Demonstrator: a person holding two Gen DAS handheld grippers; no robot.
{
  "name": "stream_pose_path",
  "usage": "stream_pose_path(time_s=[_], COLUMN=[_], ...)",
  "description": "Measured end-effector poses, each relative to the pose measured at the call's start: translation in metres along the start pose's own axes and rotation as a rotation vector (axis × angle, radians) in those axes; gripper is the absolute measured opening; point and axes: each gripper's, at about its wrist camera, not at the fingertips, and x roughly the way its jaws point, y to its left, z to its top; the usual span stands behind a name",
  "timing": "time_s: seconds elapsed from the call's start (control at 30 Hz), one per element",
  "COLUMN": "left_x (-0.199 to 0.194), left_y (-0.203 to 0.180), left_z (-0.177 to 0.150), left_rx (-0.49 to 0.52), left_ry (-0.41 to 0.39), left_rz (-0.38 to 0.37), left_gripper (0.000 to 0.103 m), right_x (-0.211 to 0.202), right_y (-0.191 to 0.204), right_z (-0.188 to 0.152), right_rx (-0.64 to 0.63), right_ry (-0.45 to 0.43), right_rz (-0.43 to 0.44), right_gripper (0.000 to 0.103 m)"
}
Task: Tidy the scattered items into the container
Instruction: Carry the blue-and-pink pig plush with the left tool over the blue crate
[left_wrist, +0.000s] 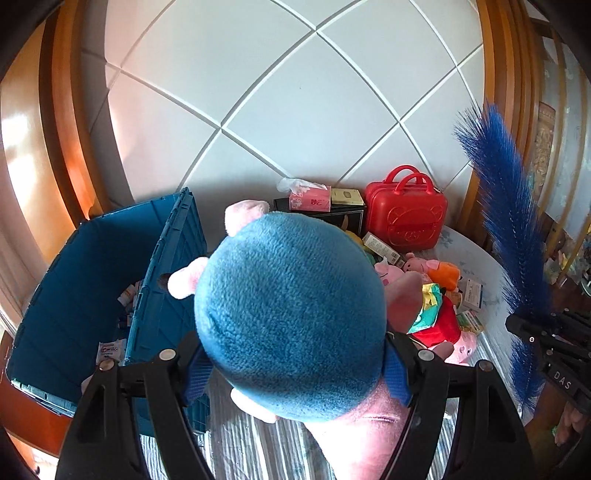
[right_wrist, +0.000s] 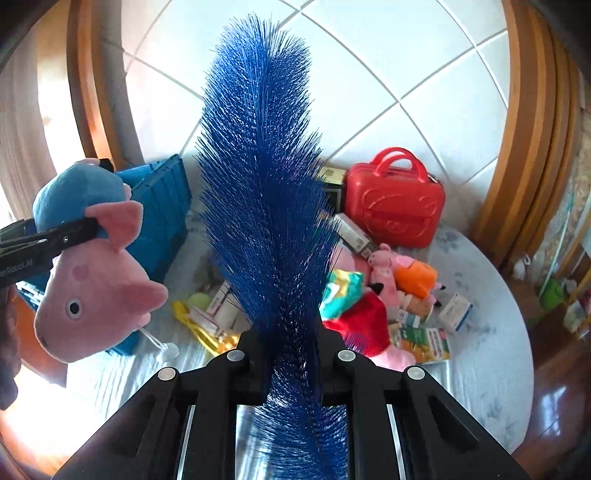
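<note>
On the far left sits the blue storage crate (left_wrist: 92, 280), open, with a few small packets (left_wrist: 109, 349) at its bottom. Just beside it the left gripper (left_wrist: 295, 373) holds a pink pig plush toy in a blue dress (left_wrist: 291, 314) — its jaws are spread wide around the soft blue body and squeeze it from both sides. The toy hangs in the air near the crate. In the middle of the bed more plush pigs (right_wrist: 402, 273) and little boxes (right_wrist: 456, 312) lie scattered, with a red toy suitcase (right_wrist: 395, 206) behind them. On the right, the right gripper (right_wrist: 291, 354) has its jaws pressed tight on a blue bristle brush (right_wrist: 266, 184) — it stands straight up.
</note>
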Motion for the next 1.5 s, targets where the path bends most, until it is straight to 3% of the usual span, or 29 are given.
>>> stream_pose_path(time_s=[0.77, 1.5], left_x=[-0.028, -0.038], left_y=[0.151, 0.284], left_z=[0.010, 0.009], left_rx=[-0.092, -0.161], left_ry=[-0.061, -0.094], left_rz=[0.044, 0.070], left_gripper=[0.075, 0.075], right_x=[0.012, 0.023], right_y=[0.146, 0.297], right_z=[0.068, 0.112], right_rx=[-0.118, -0.213], right_ry=[-0.050, -0.085], right_rz=[0.070, 0.125], right_gripper=[0.016, 0.016])
